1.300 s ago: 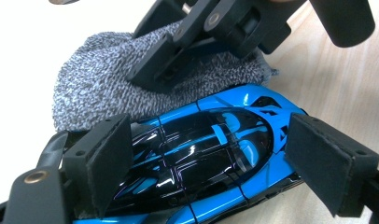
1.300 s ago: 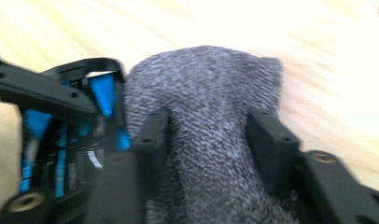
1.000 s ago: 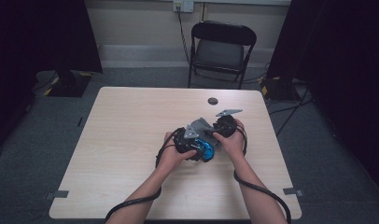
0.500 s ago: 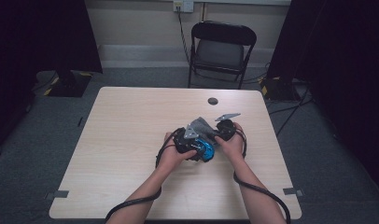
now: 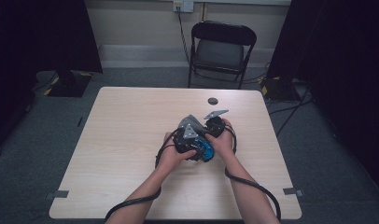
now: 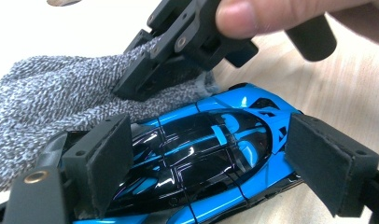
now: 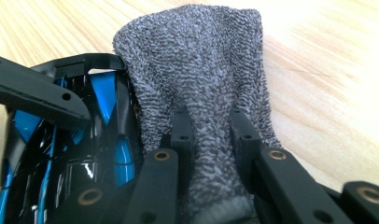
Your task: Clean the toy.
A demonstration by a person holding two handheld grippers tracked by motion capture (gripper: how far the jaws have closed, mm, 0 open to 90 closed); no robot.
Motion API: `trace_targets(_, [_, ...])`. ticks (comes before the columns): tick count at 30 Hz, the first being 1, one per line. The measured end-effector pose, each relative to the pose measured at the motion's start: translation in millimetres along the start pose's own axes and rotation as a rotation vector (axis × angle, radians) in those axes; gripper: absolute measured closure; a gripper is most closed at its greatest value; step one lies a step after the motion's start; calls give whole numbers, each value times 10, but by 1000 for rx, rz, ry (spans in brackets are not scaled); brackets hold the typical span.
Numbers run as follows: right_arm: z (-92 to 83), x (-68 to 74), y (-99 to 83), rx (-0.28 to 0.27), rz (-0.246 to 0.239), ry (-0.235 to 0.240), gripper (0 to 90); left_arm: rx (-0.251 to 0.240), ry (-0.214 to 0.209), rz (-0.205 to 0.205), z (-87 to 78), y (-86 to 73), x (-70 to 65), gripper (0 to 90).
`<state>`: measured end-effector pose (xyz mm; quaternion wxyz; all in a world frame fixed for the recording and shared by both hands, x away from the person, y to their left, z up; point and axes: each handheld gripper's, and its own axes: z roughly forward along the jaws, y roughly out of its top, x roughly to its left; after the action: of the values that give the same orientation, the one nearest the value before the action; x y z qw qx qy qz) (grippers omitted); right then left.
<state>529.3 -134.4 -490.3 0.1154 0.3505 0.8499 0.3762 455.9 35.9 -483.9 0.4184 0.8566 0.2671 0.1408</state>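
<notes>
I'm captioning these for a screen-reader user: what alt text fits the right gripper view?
The right gripper pinches a grey knitted cloth between its black jaws, bunched and standing up from a wooden table. Beside it on the left lies a blue and black toy car, with a jaw of the left gripper across it.

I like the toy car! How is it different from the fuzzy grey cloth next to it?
The toy car is shiny blue and black and hard-looking; the grey cloth is speckled, fuzzy and floppy. The car sits between the left gripper pads; the cloth is pinched by the right gripper. Both touch each other.
</notes>
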Motion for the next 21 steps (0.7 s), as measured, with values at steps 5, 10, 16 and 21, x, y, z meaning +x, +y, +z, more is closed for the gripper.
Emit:
trace_targets(5, [-11, -20, -3, 7, -33, 21, 770, -10, 5, -6, 2, -9, -5, 151])
trace_targets(10, [-52, -52, -33, 7, -47, 53, 772, -2, 10, -3, 3, -1, -7, 152])
trace_targets(16, [-112, -92, -62, 13, -63, 76, 772, -1, 10, -2, 0, -3, -8, 156])
trace_targets(21, [-189, -149, -122, 20, -79, 101, 772, -2, 7, -2, -2, -4, -9, 162])
